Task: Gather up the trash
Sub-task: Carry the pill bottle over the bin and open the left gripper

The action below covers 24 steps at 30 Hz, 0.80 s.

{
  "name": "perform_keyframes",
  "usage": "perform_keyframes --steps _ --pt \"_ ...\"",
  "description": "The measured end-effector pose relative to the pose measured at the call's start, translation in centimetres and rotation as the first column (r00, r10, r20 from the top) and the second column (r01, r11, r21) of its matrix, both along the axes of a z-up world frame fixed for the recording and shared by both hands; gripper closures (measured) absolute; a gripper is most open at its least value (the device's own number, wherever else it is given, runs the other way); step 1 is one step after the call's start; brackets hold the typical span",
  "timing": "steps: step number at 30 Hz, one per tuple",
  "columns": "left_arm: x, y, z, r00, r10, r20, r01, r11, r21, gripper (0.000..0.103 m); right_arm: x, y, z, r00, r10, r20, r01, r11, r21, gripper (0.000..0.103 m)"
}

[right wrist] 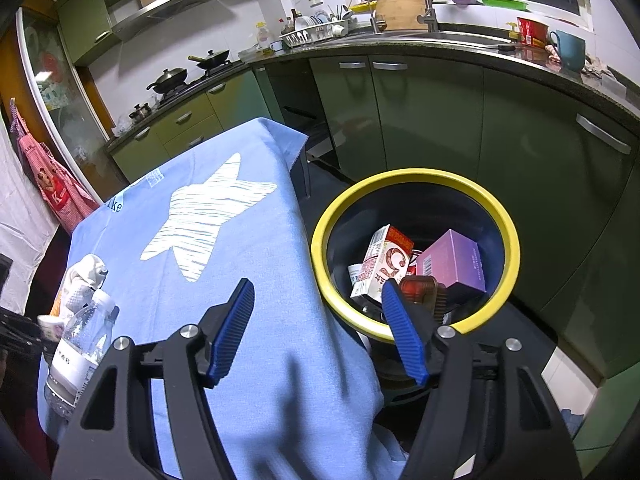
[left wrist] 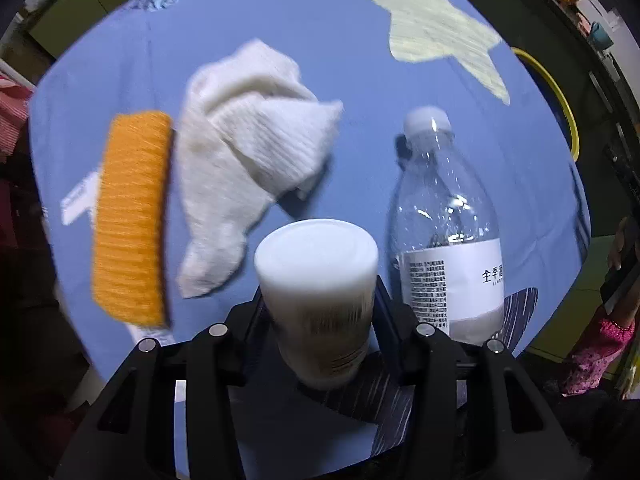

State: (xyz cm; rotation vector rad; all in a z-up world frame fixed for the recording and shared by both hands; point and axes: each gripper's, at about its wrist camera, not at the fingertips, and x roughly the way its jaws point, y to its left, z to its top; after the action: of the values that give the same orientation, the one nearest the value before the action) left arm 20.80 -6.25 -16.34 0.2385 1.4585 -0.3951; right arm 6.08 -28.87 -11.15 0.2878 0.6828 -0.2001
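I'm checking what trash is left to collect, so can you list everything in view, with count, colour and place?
cup: one, white, upside down between the left gripper's jaws
plastic bottle: one, clear with white cap and label, on the cloth right of the cup
crumpled cloth: one, white, on the table beyond the cup
sponge: one, orange, left of the crumpled cloth
tablecloth: one, blue with pale star, covering the table
bin: one, dark with yellow rim, on the floor beside the table
carton: one, red and white, in the bin
box: one, purple, in the bin
left gripper: black, closed on the cup
right gripper: blue pads, open, empty
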Motion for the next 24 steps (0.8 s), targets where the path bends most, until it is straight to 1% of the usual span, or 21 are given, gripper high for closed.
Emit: perform_keyframes --steps 7,14,16,19,21,24 --pt "-0.5 1.1 3.4 0.997 0.002 0.075 0.000 1.000 -0.019 0.056 0.0 0.2 0.0 1.000 0.003 0.002 -0.003 1.000 -0.001 0.040" --pt "-0.8 0.8 6.6 0.990 -0.022 0.136 0.026 0.999 -0.029 0.056 0.0 0.3 0.1 1.000 0.001 0.006 -0.001 1.000 -0.002 0.040" --pt "-0.7 0.1 7.4 0.988 -0.035 0.153 0.041 0.999 -0.032 0.056 -0.2 0.4 0.4 1.000 0.000 0.010 0.000 1.000 -0.005 0.040" --pt "-0.6 -2.1 8.4 0.980 -0.072 0.184 0.081 0.996 -0.041 0.056 -0.7 0.1 0.9 1.000 -0.012 0.021 0.012 1.000 -0.013 0.040" --pt "-0.6 -3.7 9.5 0.972 -0.107 0.210 0.120 0.991 -0.051 0.056 -1.2 -0.3 1.3 0.999 -0.028 0.028 0.028 0.999 -0.021 0.040" --pt "-0.4 -6.8 11.0 0.954 -0.170 0.248 0.193 0.978 -0.075 0.056 -1.9 -1.4 1.7 0.997 -0.064 0.031 0.065 0.997 -0.032 0.040"
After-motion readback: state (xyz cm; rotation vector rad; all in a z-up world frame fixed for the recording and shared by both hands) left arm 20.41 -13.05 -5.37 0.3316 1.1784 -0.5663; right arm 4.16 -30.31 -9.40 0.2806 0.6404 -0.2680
